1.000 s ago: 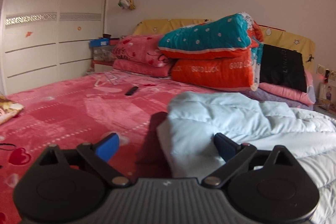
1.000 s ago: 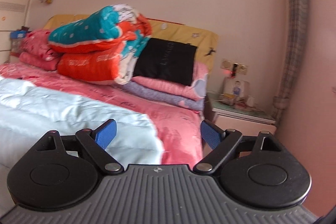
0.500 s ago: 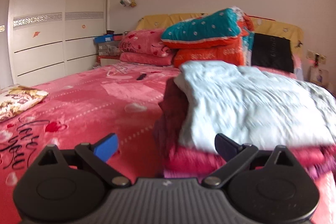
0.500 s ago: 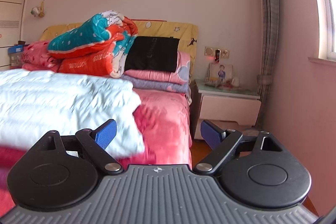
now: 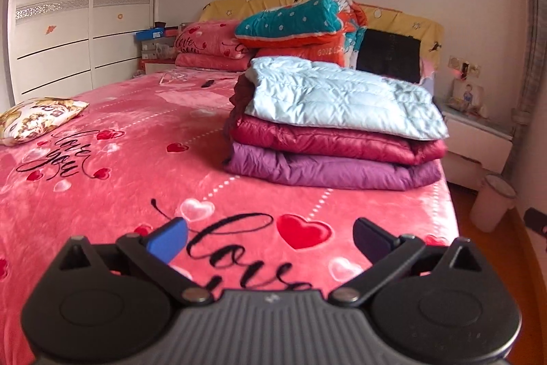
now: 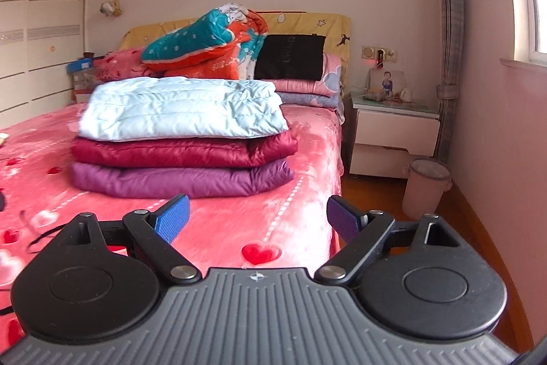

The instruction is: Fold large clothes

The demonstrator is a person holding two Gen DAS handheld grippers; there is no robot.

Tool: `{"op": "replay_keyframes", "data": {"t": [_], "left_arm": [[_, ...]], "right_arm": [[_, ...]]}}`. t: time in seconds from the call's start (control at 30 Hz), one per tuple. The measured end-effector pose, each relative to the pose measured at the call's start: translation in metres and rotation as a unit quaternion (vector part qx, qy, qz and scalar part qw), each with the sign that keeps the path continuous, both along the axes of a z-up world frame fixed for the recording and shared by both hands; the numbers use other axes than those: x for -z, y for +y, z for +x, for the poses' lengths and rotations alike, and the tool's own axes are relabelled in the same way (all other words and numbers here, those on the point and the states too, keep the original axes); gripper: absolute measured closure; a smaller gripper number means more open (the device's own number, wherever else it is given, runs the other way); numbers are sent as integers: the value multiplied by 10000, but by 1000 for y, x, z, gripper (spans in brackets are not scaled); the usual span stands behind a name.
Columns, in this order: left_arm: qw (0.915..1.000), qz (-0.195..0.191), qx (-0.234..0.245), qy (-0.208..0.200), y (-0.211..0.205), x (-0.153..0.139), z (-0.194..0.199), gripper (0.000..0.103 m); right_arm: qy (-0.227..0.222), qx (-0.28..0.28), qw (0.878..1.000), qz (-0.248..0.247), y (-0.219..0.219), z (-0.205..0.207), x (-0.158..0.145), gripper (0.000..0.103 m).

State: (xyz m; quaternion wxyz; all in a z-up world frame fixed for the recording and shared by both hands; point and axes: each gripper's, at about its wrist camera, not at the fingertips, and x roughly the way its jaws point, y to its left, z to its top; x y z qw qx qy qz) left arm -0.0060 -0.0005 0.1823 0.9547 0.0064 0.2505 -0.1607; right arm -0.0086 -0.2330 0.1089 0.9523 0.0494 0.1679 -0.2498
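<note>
Three folded padded garments lie stacked on the pink bed: a light blue one on top, a dark red one in the middle, a purple one at the bottom. The stack also shows in the right wrist view, with the light blue garment on top. My left gripper is open and empty, well back from the stack above the bed's foot end. My right gripper is open and empty, also back from the stack near the bed's right edge.
Folded quilts and pillows pile at the headboard. A floral cushion lies at the left. A remote lies mid-bed. A nightstand and a bin stand right of the bed. A wardrobe fills the left wall.
Both grippers have pulled back from the light blue garment and away from the stack, staying open. The whole three-garment stack has come into view.
</note>
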Motion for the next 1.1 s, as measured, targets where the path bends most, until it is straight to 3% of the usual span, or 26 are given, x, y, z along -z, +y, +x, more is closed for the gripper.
{"op": "replay_keyframes", "data": {"t": [0.17,0.47,0.7,1.1], "left_arm": [[9993,-354,89,8,10,-14,-54,1],[9985,99,254,-477,8,-48,-117,1],[9960,250,252,-823,7,-62,-143,1],[9972,224,78,-714,21,-50,-157,1]], "right_arm": [[-75,102,9986,520,30,-60,-14,0],[-537,217,9964,617,56,-144,-56,0],[-896,171,9955,252,68,-170,-89,0],[-780,-70,9963,345,81,-171,-89,0]]}}
